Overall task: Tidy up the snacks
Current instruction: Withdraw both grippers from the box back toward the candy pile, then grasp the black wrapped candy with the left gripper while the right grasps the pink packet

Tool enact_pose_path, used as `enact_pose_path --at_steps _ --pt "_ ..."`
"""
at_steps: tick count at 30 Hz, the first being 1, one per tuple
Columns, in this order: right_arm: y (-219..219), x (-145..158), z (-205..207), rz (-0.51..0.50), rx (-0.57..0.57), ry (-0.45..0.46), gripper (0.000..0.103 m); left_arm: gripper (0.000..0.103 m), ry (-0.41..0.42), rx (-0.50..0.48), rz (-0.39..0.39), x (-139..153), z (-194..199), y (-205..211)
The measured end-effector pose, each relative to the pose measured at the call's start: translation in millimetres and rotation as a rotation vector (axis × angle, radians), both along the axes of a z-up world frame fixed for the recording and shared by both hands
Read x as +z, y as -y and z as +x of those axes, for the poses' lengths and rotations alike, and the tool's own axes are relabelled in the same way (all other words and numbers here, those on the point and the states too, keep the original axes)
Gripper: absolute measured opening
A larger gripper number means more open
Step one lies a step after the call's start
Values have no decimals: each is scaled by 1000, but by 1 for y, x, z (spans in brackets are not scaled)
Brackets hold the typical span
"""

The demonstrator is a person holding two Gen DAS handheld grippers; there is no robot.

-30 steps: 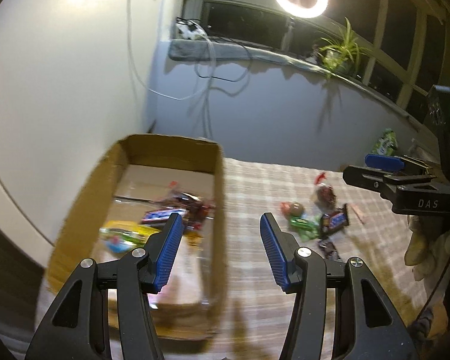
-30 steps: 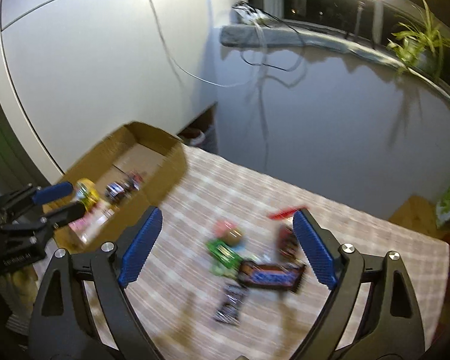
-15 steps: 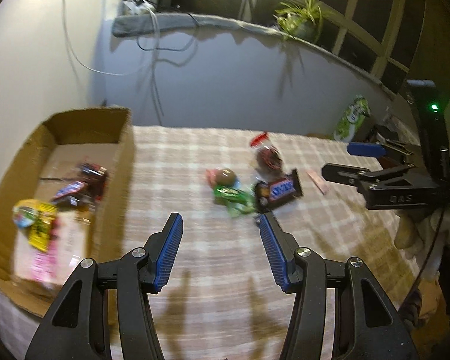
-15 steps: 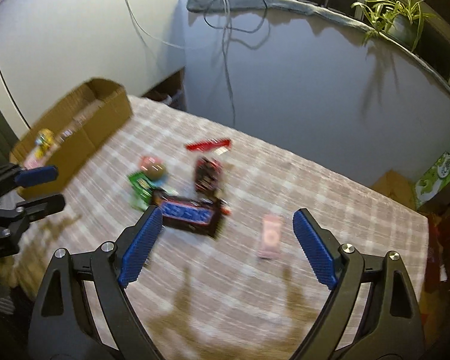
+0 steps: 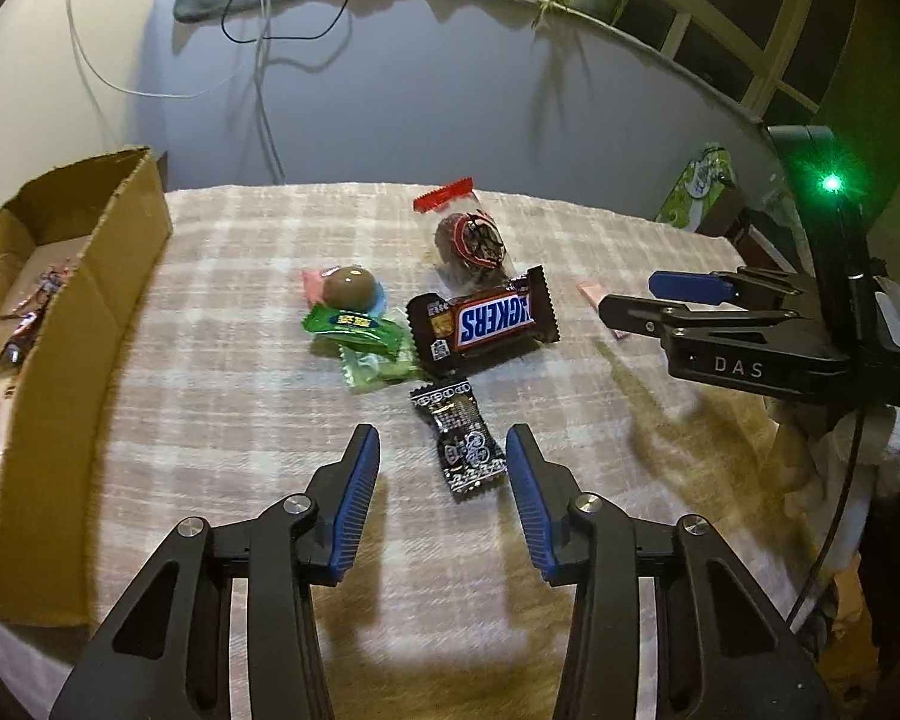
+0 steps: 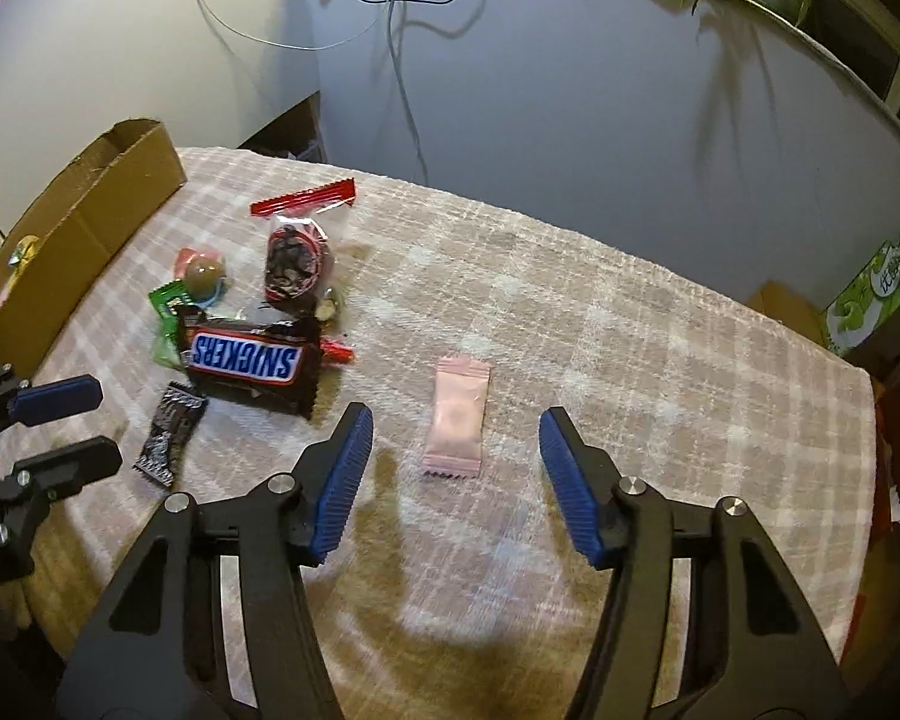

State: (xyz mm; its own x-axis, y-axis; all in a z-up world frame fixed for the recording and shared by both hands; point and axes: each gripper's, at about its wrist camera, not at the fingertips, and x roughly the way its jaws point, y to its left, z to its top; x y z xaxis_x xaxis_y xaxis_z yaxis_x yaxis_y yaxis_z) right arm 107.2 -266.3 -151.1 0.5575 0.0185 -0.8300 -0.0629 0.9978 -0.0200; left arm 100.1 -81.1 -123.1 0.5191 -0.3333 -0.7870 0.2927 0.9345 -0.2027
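Left hand-held gripper [image 5: 443, 459] spread, straddling a black wrapper [image 5: 463, 447] at 6 o'clock of the Snickers [image 5: 481, 325] on the bench [image 5: 222, 360]. Right hand-held gripper [image 6: 455, 443] spread too, framing a pink sachet [image 6: 457, 417]. Both probably light, crinkly, slippery film over small firm contents; best pinched across the middle of the body, not the flimsy crimped ends. Box [image 5: 84, 324] at 9 o'clock, some snacks already inside.

— Loose on the plaid cloth? Snickers bar [image 5: 486, 321], black candy wrapper [image 5: 463, 447], green packet [image 5: 363, 333], brown ball candy [image 5: 347, 288], red-topped clear bag [image 5: 468, 237].

— Apart, flat: pink sachet [image 6: 456, 417]. Left: cardboard box [image 5: 84, 324], partly filled.
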Motion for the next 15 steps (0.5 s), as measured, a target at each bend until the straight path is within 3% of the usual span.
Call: enact_pose_path --at_steps 15 --pt "3 -19 14 3 3 -13 46 25 8 2 124 -22 7 36"
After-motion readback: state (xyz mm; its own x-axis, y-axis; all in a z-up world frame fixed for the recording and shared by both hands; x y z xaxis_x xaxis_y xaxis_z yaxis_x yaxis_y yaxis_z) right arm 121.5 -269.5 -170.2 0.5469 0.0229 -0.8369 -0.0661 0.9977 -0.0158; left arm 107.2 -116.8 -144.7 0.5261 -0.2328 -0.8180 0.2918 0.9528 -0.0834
